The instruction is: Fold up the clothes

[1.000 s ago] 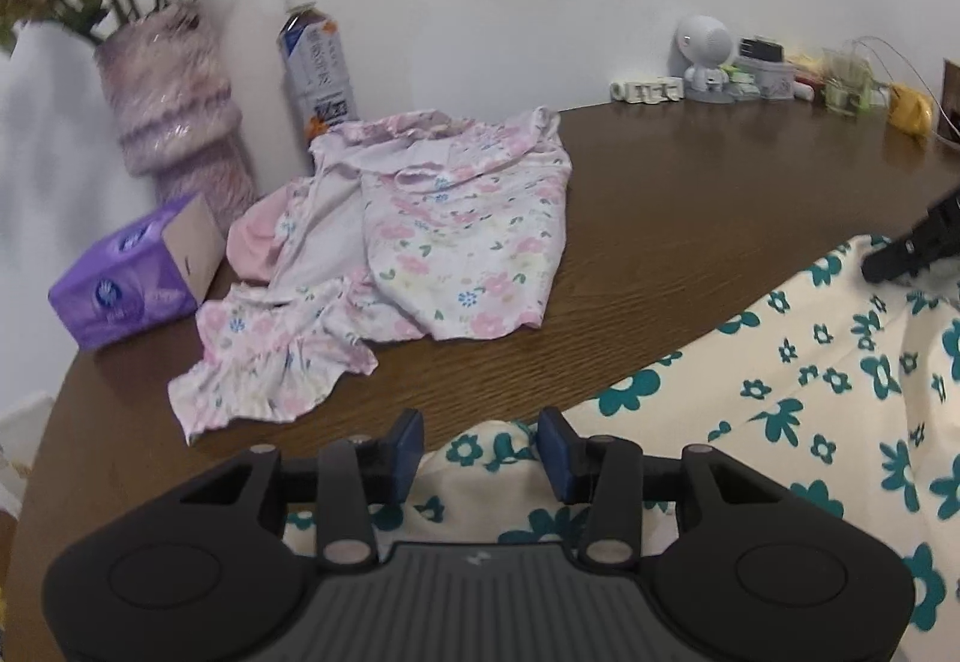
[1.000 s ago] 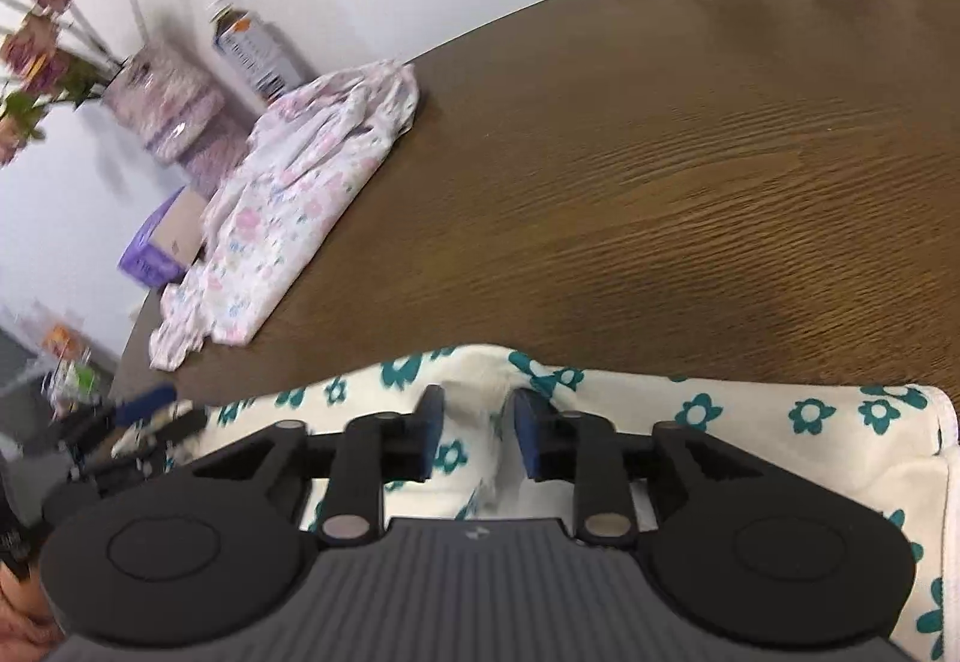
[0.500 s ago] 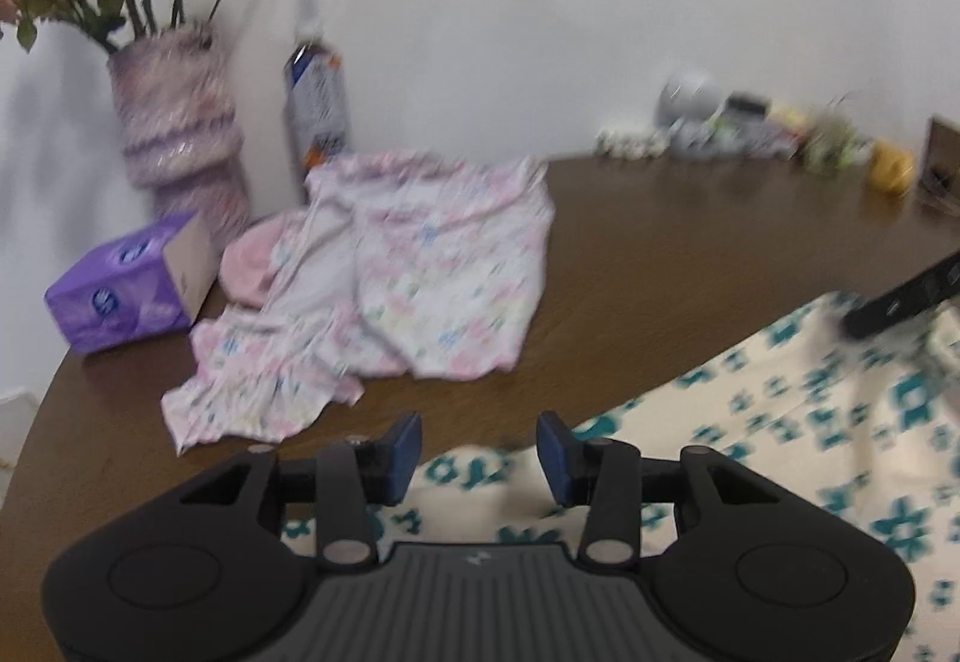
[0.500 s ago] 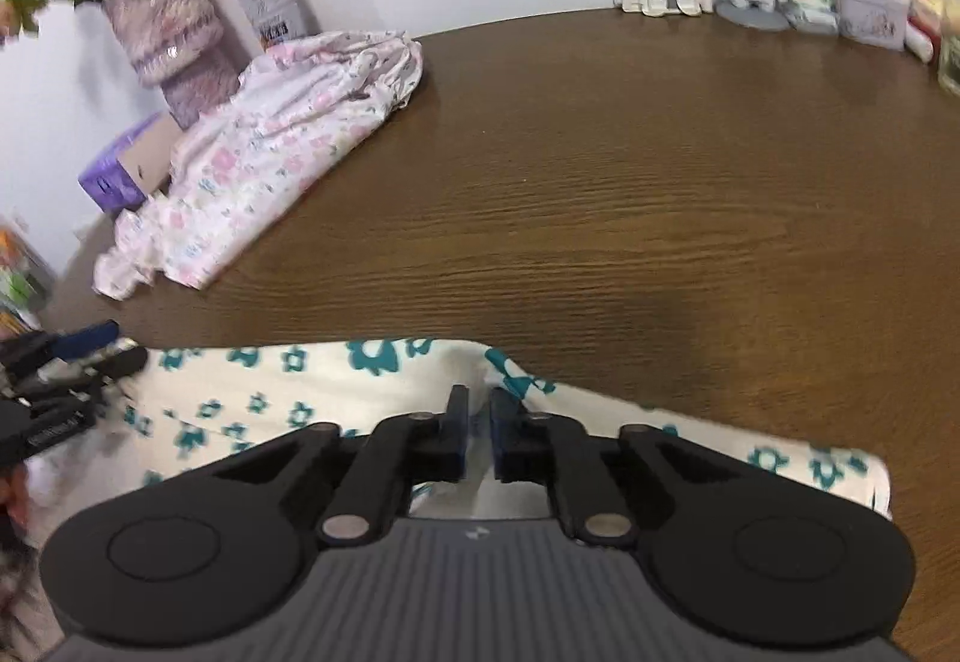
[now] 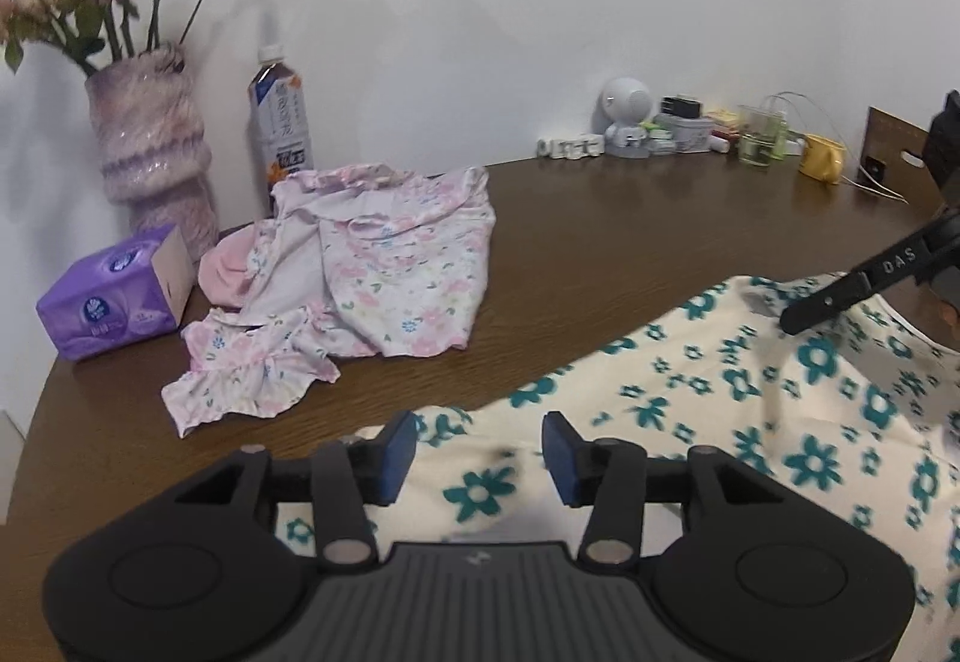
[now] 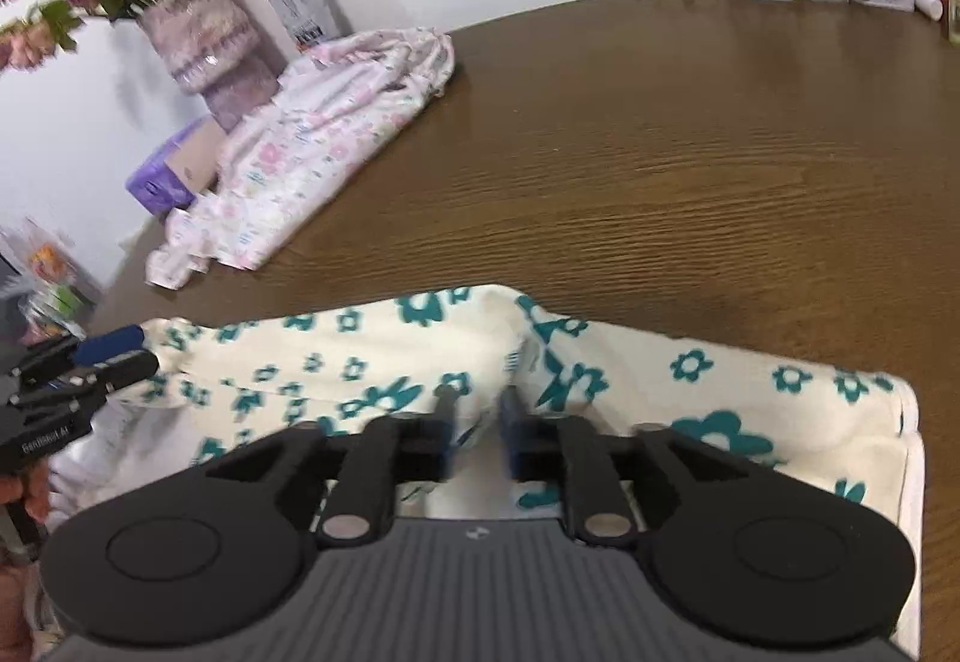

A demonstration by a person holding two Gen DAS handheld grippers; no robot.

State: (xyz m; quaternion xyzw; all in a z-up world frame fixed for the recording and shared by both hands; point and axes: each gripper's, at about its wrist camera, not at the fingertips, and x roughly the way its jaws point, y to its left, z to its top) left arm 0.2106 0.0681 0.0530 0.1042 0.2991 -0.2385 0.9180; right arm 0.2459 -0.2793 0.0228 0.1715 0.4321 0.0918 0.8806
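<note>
Cream garment with teal flowers [image 5: 750, 404] spread over the near edge of the brown wooden table [image 5: 630, 236], filling lower right of the left wrist view and the lower half of the right wrist view [image 6: 372, 356]

Left gripper [image 5: 479, 449]: jaws spread, having just been opening a little; the cloth lies beneath and between the 2 blue pads, neither pad pressing it

Right gripper [image 6: 478, 425]: jaws have just been opening, a narrow gap now; a fold of the cream cloth sits at the gap, pads not clamped on it

Pink floral garment [image 5: 384, 272] lies crumpled at centre left, well apart from the cream one. Behind it a fuzzy purple vase [image 5: 153, 152] with roses, a drink bottle [image 5: 281, 119], a purple tissue pack [image 5: 114, 296] at the left edge

Small clutter [image 5: 690, 131] lines the far wall, upper right
</note>
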